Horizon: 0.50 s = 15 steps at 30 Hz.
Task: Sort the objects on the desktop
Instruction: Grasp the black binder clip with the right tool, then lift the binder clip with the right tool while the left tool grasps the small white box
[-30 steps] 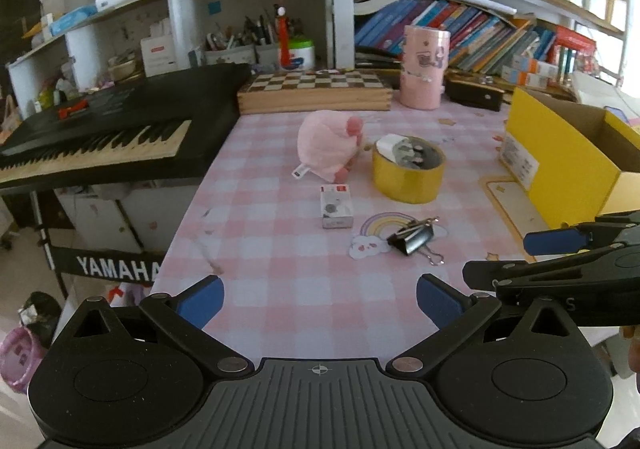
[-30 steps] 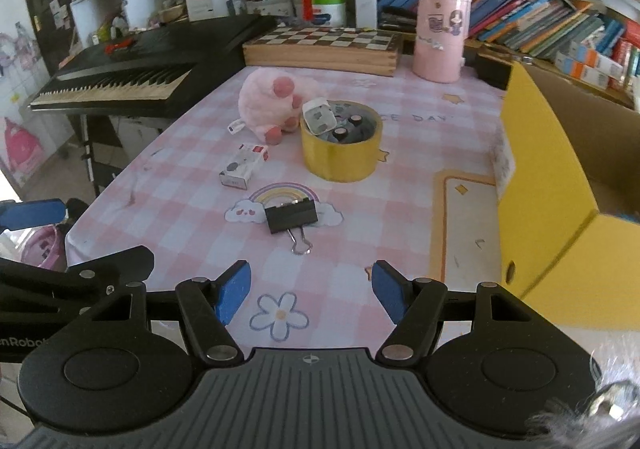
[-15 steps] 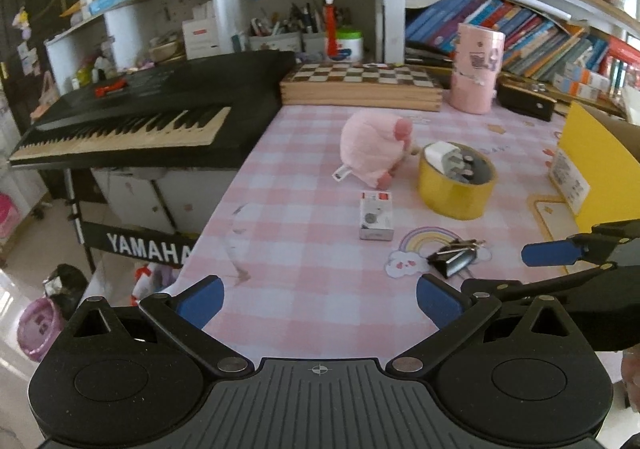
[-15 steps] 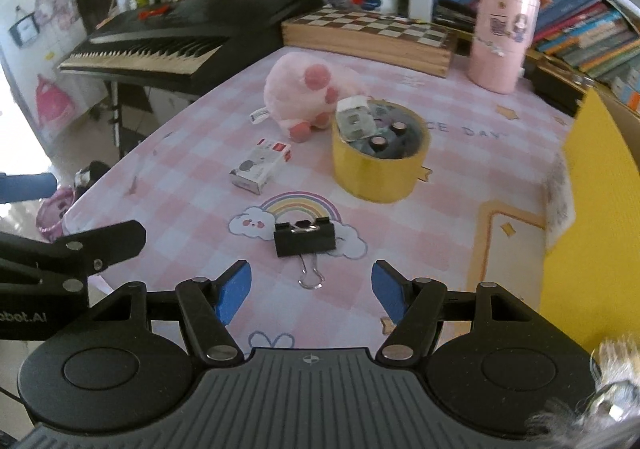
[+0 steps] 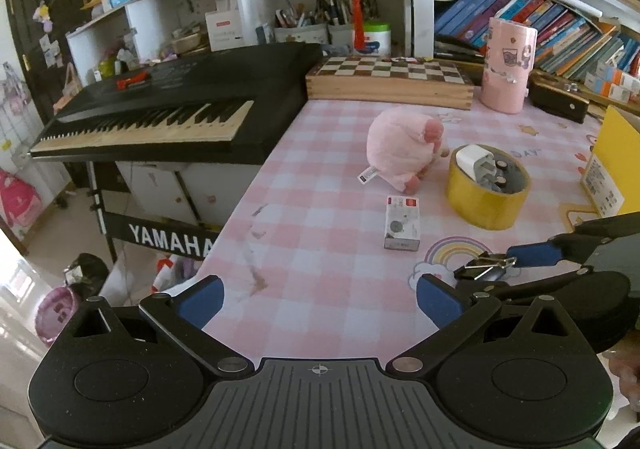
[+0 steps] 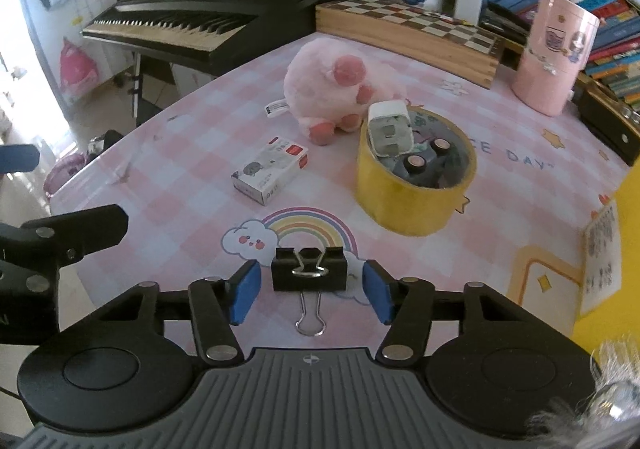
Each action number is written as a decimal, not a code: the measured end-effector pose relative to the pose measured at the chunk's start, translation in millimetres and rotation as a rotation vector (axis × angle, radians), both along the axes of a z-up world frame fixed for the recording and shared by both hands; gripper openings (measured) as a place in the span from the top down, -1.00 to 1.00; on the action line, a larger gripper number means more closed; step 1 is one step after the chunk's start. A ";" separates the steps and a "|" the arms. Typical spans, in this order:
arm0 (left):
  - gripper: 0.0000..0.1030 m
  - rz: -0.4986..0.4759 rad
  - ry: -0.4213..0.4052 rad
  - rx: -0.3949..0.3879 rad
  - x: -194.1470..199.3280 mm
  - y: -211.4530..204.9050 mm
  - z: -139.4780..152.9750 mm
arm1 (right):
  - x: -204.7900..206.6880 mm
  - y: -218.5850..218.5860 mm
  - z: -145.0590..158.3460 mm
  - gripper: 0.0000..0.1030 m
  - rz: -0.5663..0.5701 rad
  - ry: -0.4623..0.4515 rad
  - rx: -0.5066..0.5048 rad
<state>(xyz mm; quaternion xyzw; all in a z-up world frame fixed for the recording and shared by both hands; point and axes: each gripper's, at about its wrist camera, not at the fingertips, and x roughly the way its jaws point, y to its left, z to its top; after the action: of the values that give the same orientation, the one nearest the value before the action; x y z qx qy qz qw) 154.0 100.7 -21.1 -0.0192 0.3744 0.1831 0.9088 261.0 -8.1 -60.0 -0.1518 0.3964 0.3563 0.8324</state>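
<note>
Between blue rubbery pads [image 6: 245,291], boxy black metal binder clip [image 6: 308,273]

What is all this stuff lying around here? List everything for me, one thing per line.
binder clip: one, black, on the rainbow print, between the right fingers, not yet pinched
small box: one, white and red, left of the tape roll
tape roll: one, yellow, mid-table, holds a white plug and batteries
plush toy: one, pink, behind the tape roll
chessboard box: one, wooden, at the table's back edge
cylinder tin: one, pink, back right
cardboard box: one, yellow, right edge
keyboard: one, black, left of the table
tablecloth: one, pink check
left gripper: fingers open, nothing between them
right gripper: fingers have just been closing around the clip
</note>
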 end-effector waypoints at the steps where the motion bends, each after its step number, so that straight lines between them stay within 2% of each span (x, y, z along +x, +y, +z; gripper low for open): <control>1: -1.00 0.000 0.002 0.000 2.2 -0.3 -0.2 | 2.0 1.1 -1.4 0.16 0.010 0.005 -0.003; 2: -1.00 -0.001 0.002 0.000 4.2 -0.7 -0.2 | 3.9 1.8 -2.6 0.27 0.017 0.011 -0.003; 8: -1.00 -0.031 0.009 -0.009 20.1 -6.2 -3.0 | 9.6 -12.2 7.3 0.27 0.004 -0.033 0.019; 13: -0.99 -0.071 0.002 -0.057 37.8 -10.0 -9.5 | 15.7 -32.7 16.9 0.27 -0.048 -0.042 0.031; 15: -0.92 -0.070 0.006 -0.072 47.1 -9.6 -14.8 | 19.9 -39.9 20.0 0.27 -0.077 -0.031 0.043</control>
<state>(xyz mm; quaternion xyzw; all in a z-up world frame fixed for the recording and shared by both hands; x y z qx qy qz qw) 201.1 91.0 -35.8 -0.0383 0.3838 0.1378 0.9123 280.9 -48.0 -39.9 -0.1240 0.3813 0.3301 0.8546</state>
